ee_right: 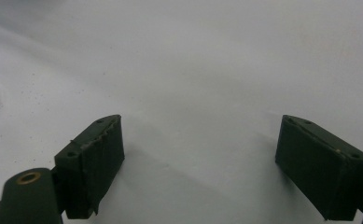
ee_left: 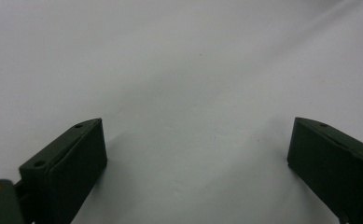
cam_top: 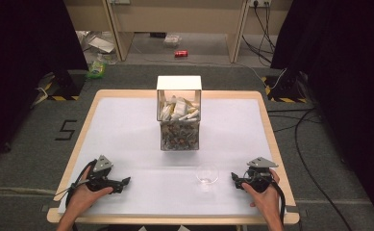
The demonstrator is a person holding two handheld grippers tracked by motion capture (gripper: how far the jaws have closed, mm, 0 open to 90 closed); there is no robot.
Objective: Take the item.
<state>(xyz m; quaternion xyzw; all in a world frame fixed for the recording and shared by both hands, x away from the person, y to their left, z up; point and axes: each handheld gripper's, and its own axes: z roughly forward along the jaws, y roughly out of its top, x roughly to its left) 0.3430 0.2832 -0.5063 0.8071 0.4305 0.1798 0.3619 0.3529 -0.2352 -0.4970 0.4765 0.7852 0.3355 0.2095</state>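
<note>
- Closest to the camera are the two hands at the near edge of the table [cam_top: 127, 115], each holding a gripper resting low on the white top.
- The left gripper [cam_top: 125, 181] sits by the near-left corner, nose pointing toward the middle of the table. In the left gripper view its jaws stand wide apart with just bare white surface between them [ee_left: 195, 154], so it's holding nothing.
- The right gripper [cam_top: 233, 177] is over by the near-right corner, pointing left. Its jaws are spread wide too, with only tabletop between them in the right gripper view [ee_right: 200, 158].
- The small clear glass bowl [cam_top: 207, 173] sits just to the left of the right gripper's tips, near the front edge and a bit right of centre. It's close to the gripper but not touching it. You can catch a blurry sliver of it at the left edge of the right gripper view.
- Further back, around the middle of the table toward the far edge, there's a clear box [cam_top: 179, 122] stuffed with small packets, white ones on top. It's well apart from both grippers.
</note>
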